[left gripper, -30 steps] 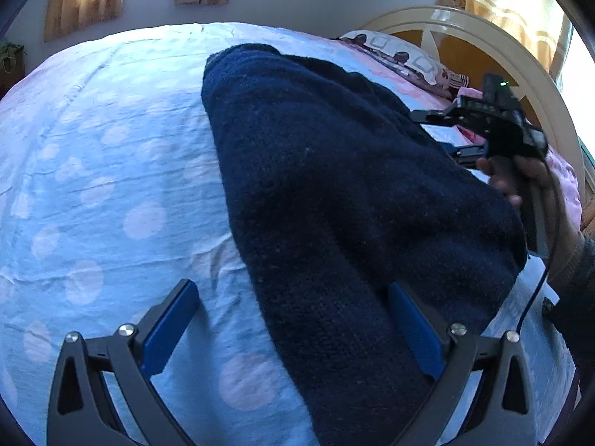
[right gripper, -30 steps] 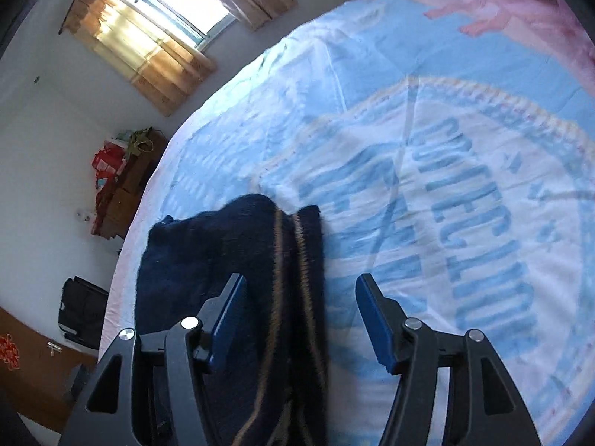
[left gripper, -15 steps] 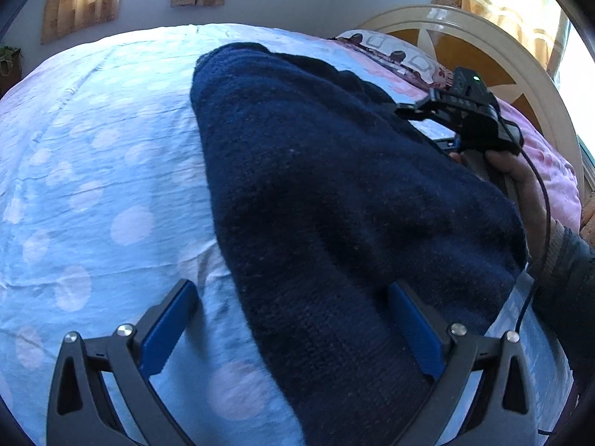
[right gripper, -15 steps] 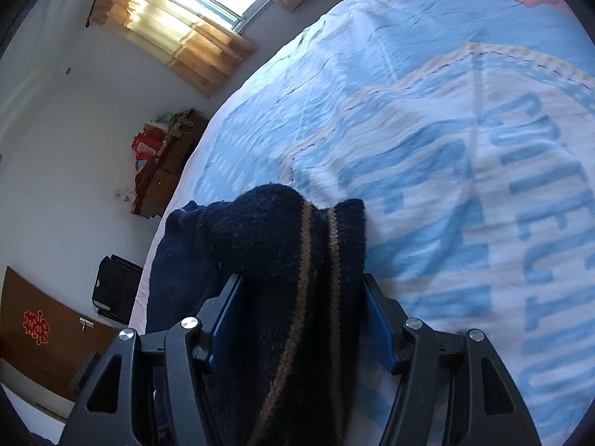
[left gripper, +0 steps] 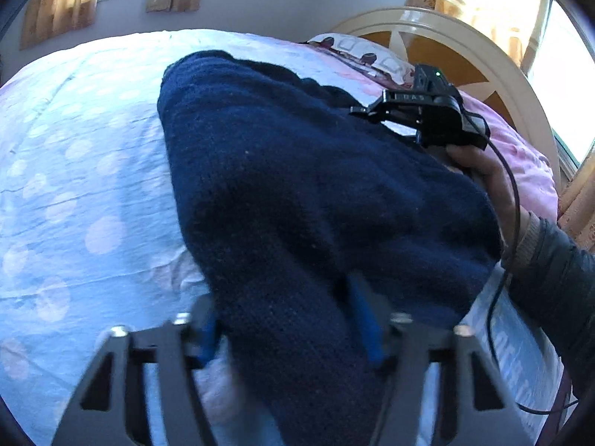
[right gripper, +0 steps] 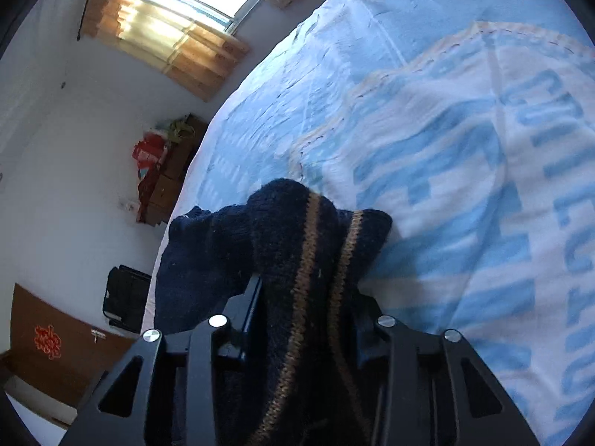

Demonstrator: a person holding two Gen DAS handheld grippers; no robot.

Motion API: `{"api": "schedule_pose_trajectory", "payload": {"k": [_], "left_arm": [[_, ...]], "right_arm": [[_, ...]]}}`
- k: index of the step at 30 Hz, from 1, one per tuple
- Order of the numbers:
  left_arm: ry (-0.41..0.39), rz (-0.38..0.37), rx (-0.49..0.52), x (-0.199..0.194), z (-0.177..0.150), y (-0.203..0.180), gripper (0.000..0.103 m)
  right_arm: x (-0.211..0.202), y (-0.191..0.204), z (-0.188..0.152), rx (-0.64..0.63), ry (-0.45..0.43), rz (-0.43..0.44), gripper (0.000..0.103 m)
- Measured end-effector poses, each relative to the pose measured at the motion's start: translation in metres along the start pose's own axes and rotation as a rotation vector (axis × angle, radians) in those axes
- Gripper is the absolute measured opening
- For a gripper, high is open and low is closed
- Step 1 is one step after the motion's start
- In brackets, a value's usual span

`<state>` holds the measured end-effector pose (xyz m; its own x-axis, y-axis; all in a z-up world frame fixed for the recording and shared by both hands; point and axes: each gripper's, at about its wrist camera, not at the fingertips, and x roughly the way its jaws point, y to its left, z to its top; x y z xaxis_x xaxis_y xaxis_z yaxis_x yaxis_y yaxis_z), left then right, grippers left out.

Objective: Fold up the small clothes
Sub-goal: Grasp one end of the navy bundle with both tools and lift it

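A dark navy knitted sweater (left gripper: 297, 186) lies along the bed, folded lengthwise. My left gripper (left gripper: 290, 319) is shut on its near end, the blue pads pinching the knit. In the right wrist view my right gripper (right gripper: 308, 297) is shut on the other end of the sweater (right gripper: 297, 230), which has two tan stripes and is bunched up between the fingers. The right gripper (left gripper: 420, 111) also shows in the left wrist view, held in a hand at the sweater's far right side.
The bed has a light blue sheet with pale dots (left gripper: 74, 186) and large blue lettering (right gripper: 483, 171). A cream headboard (left gripper: 465, 48) and pillow (left gripper: 364, 55) stand behind. A wooden cabinet (right gripper: 167, 171) and black bag (right gripper: 126, 297) stand beside the bed.
Both grippers have closed from open onto the sweater's ends. The right gripper's end is now bunched and lifted a little off the sheet.
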<state>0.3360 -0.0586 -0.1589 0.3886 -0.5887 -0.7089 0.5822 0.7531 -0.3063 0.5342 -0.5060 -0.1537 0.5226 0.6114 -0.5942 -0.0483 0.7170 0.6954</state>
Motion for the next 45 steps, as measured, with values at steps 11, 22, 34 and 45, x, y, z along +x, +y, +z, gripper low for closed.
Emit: {"api": "schedule_pose_trajectory", "payload": {"k": [11, 22, 34, 45], "left_arm": [[-0.052, 0.04, -0.02, -0.024, 0.005, -0.004, 0.021], [-0.11, 0.042, -0.023, -0.08, 0.003, 0.002, 0.02], [-0.168, 0.139, -0.015, -0.149, -0.029, 0.025, 0.02], [-0.186, 0.23, -0.052, -0.156, -0.034, 0.025, 0.02]], "right_arm": [[-0.039, 0.039, -0.019, -0.021, -0.121, 0.006, 0.024], [-0.053, 0.094, -0.038, -0.05, -0.124, 0.001, 0.019], [-0.011, 0.161, -0.074, -0.089, -0.058, 0.097, 0.018], [0.056, 0.226, -0.107, -0.132, 0.035, 0.173, 0.018]]}}
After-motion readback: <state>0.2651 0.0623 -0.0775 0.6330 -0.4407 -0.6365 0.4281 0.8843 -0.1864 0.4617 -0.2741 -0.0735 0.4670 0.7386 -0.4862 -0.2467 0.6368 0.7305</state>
